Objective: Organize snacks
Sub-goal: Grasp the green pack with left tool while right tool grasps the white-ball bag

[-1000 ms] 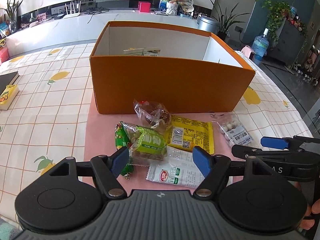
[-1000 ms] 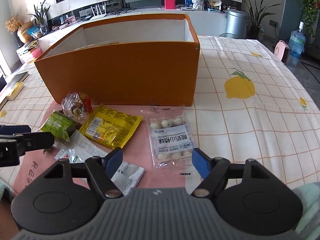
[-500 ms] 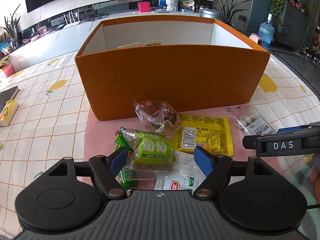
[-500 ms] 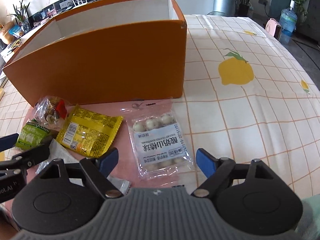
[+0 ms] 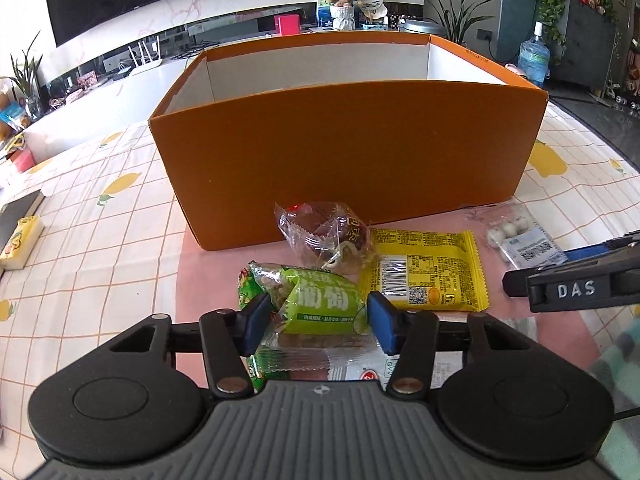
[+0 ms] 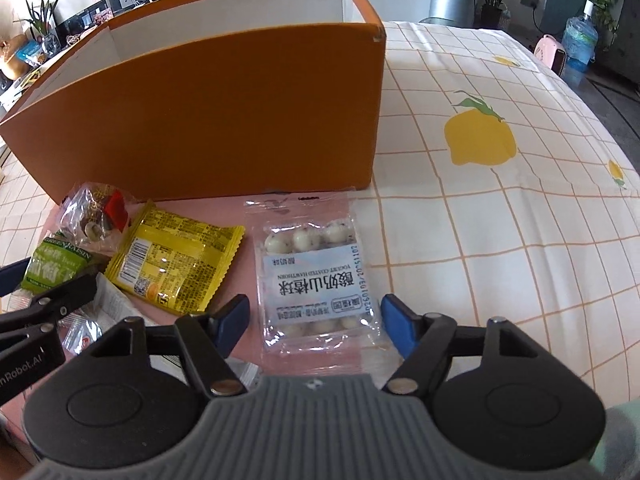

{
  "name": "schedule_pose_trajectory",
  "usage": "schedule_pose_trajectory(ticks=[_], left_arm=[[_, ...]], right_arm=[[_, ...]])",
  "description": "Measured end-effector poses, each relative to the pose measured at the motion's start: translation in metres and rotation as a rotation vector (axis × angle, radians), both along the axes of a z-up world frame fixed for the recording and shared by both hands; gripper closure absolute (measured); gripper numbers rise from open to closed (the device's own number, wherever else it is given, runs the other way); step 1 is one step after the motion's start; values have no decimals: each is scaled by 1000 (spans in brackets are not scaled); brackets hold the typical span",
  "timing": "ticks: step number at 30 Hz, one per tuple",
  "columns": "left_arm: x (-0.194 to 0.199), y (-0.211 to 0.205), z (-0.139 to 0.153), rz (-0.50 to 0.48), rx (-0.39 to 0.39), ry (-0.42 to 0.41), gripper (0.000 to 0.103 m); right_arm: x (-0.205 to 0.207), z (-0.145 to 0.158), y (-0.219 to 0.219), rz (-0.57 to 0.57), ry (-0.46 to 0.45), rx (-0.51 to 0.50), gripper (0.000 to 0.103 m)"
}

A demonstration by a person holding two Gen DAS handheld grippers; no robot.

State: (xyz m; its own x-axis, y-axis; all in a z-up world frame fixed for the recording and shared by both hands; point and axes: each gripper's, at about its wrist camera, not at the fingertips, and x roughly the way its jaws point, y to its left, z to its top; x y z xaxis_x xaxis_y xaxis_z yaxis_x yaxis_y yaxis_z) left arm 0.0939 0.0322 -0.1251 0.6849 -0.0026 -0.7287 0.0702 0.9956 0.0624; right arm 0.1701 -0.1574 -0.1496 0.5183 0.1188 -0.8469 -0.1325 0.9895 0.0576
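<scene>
Several snack packets lie on a pink mat in front of an orange box. My left gripper is open, its blue pads on either side of a green packet. Behind it lie a clear packet of brown snacks and a yellow packet. My right gripper is open, astride the near end of a clear packet of white yogurt balls. The green packet, the yellow packet and the orange box also show in the right wrist view.
The table wears a checked cloth with lemon prints. A white packet lies under the green one. A yellow box and a dark book sit at the far left. A counter with clutter runs behind the table.
Both grippers moved forward and down to the packets. The left jaws have narrowed around the green packet; the right jaws now straddle the yogurt-ball packet.
</scene>
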Motion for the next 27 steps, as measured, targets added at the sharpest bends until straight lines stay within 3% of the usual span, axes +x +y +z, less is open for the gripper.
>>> schedule_pose_trajectory(ticks=[12,27], left_arm=[[-3,1,6,9,0,0,49],[-20,7,28,31,-62,-3,50]], right_arm=[[-7,2,1,26,-8,12,44],[-37,18,-4,35,-55,34,44]])
